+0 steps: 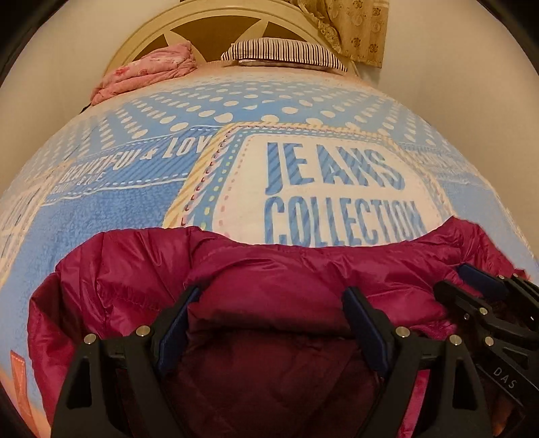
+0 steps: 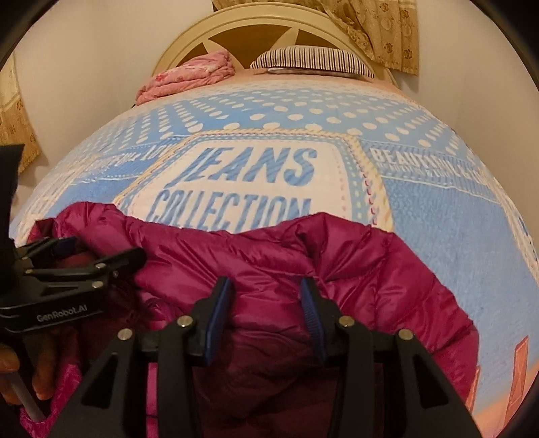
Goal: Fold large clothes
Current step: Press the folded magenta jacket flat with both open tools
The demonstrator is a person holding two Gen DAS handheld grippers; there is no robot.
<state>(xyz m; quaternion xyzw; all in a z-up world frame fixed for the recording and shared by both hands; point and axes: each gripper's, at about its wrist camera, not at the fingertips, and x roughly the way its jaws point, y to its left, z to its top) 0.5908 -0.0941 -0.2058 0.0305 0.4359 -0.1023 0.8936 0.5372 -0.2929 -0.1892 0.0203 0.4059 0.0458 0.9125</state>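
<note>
Bedspread (image 1: 111, 209) beyond magenta jacket (image 1: 269, 279) lies bare — open passage up bed. Far end blocked: pink blanket (image 1: 148, 72), striped pillow (image 1: 283, 54) against headboard (image 1: 215, 20).

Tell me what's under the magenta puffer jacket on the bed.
The magenta puffer jacket lies on a blue blanket printed JEANS COLLECTION. The jacket covers the blanket's near part and the lettering's bottom edge, so anything beneath there is hidden.

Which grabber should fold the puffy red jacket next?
Probably the right gripper: its open fingers already straddle a raised fold of the jacket. The left gripper is open wider over flatter fabric.
</note>
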